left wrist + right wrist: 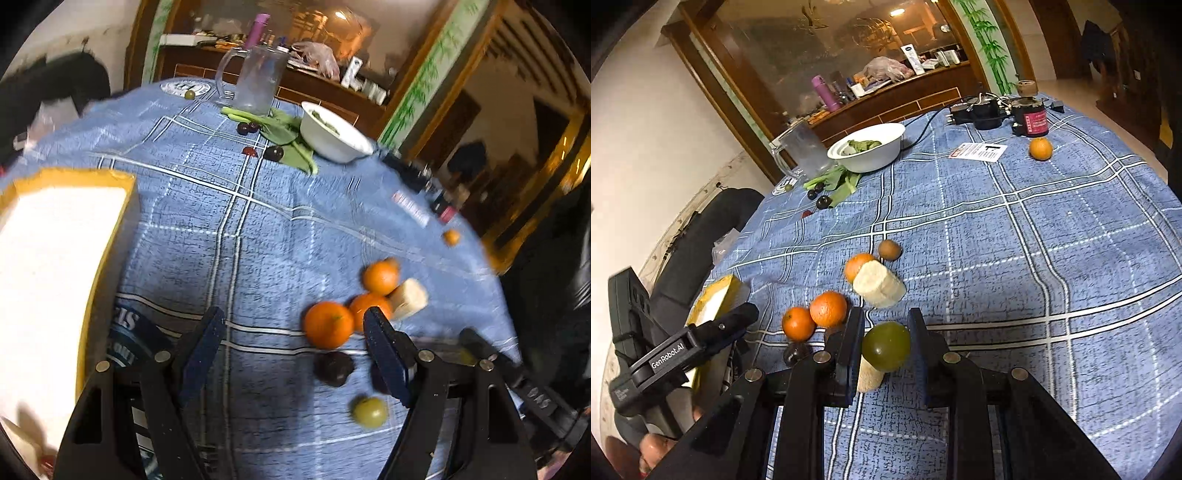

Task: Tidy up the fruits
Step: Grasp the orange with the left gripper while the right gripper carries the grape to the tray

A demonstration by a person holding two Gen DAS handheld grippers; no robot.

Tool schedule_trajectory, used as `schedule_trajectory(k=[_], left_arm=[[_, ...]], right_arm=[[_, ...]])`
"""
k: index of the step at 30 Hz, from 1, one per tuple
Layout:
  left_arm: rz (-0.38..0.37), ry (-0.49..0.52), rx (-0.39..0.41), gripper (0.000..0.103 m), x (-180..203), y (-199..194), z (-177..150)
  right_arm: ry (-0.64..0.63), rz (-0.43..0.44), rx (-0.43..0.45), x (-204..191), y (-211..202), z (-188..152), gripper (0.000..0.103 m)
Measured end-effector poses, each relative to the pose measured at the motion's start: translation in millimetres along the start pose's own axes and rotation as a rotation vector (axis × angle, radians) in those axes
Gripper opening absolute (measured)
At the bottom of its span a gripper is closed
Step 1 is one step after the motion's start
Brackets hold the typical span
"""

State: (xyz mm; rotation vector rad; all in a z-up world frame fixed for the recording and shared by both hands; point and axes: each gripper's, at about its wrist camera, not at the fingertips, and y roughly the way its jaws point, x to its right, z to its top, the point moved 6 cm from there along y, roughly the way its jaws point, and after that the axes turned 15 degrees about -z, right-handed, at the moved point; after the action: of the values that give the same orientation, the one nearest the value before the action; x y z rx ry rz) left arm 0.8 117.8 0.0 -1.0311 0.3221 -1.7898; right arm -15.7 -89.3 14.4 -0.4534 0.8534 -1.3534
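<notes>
Fingers of the right gripper (886, 345) clamp a green fruit (885, 345) above the blue checked tablecloth (1015, 258); oranges (828, 308) and a pale banana chunk (879, 284) lie just beyond. The left gripper (293, 332) (jaws wide, holding nothing) hovers beside a yellow-rimmed box (92, 221).

Blue tablecloth (1015, 258) with white plaid lines, orange tangerines (828, 308), green plum (886, 345), white bowl (871, 147).
</notes>
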Motion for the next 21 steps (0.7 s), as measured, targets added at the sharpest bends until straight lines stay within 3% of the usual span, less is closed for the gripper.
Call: schedule_trajectory(k=[3, 7, 10, 12, 13, 14, 18, 21], left_arm=[[0.052, 0.043, -0.043, 0.076, -3.3, 12.4, -5.0], [0.022, 0.079, -0.081, 0.076, 4.5, 31.0, -9.4], [0.045, 0.132, -0.112, 0.075, 11.8, 46.5, -11.7], [0.027, 0.157, -0.119, 0.06, 17.5, 49.7, -12.0], [0.04, 0.164, -0.119, 0.043, 17.2, 50.2, -11.6], [0.03, 0.17, -0.122, 0.034, 18.8, 51.0, -11.7], [0.062, 0.203, -0.114, 0.034, 24.3, 46.5, -15.0], [0.047, 0.176, -0.089, 0.034, 26.9, 29.5, -13.6]], right_arm=[[0.008, 0.031, 0.013, 2.0, 3.7, -5.4, 0.025], [-0.006, 0.027, 0.008, 4.1, 8.1, -7.4, 0.025], [-0.019, 0.02, 0.019, 3.6, 7.0, -6.9, 0.025], [-0.013, 0.039, 0.002, 2.9, 8.6, -8.5, 0.025], [-0.015, 0.04, 0.002, 3.0, 8.6, -8.8, 0.025], [-0.017, 0.039, 0.003, 3.1, 8.4, -8.6, 0.025], [-0.015, 0.037, 0.004, 5.3, 8.8, -8.6, 0.025], [-0.007, 0.036, -0.003, 8.1, 10.7, -7.7, 0.025]])
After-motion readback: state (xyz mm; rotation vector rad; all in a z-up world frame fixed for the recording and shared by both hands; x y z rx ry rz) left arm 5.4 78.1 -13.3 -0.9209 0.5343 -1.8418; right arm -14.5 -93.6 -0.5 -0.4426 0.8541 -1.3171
